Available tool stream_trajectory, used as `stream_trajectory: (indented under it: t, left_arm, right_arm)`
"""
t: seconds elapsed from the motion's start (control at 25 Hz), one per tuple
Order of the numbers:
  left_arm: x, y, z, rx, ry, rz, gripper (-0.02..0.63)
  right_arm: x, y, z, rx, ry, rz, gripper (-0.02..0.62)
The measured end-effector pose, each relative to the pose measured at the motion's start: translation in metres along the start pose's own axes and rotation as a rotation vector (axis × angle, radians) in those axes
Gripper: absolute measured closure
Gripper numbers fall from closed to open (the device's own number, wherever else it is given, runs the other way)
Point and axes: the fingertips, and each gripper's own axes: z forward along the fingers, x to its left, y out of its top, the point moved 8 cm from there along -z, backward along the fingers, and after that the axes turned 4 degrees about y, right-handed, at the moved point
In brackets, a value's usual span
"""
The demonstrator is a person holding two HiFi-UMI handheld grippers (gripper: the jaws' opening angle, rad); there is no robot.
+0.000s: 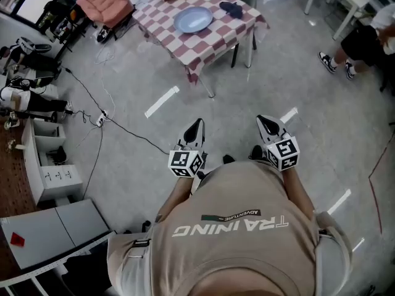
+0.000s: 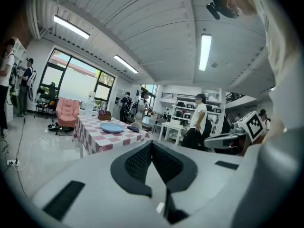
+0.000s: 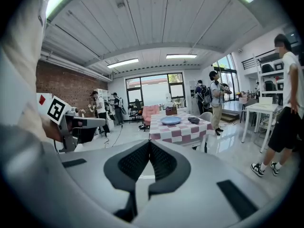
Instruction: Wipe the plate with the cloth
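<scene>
Head view: left hand-held gripper [image 1: 192,131] and right hand-held gripper [image 1: 269,127], jaws together and empty, face a crumpled dark-blue cloth [image 1: 231,8] well ahead, probably soft, light, pinchable at any fold.

the only words i can read are on the person's tan shirt [image 1: 234,251]: big white letters spell "training" across it, upside down in the head view, and just beside them a small dark strip says "adventure" in pale capitals. the left cube [image 1: 185,163] on the left gripper [image 1: 195,127] and the right cube [image 1: 283,153] on the right gripper [image 1: 267,126] carry black-and-white square markers, patterns rather than letters. a red diamond sticker [image 1: 17,239] sits on a grey cabinet [image 1: 68,227], too small to read.
</scene>
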Motion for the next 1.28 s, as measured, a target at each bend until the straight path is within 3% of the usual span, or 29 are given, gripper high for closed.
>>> stream_trajectory:
  t: [0.24, 0.56, 0.72, 0.92, 1.08, 1.28]
  left_arm:
    - [-0.001, -0.001, 0.005, -0.016, -0.050, -0.004, 0.591]
    - [0.001, -0.006, 0.010, -0.012, -0.047, -0.028, 0.591]
    - [0.005, -0.010, 0.020, 0.002, -0.014, -0.081, 0.591]
    - [0.004, 0.005, 0.045, -0.011, -0.005, -0.068, 0.591]
    - [0.000, 0.013, 0.073, -0.006, -0.019, -0.081, 0.591]
    - [-0.005, 0.021, 0.110, -0.008, -0.026, -0.066, 0.591]
  right_arm:
    - [0.008, -0.006, -0.009, -0.021, -0.045, 0.014, 0.577]
    - [0.010, -0.014, 0.000, 0.001, -0.015, 0.061, 0.577]
    - [-0.008, -0.011, 0.013, 0.012, 0.009, 0.070, 0.577]
    - [-0.037, 0.007, 0.029, -0.010, 0.026, 0.049, 0.577]
    - [-0.062, 0.017, 0.044, -0.040, 0.056, 0.114, 0.577]
    - [-0.090, 0.031, 0.056, -0.021, 0.087, 0.032, 0.577]
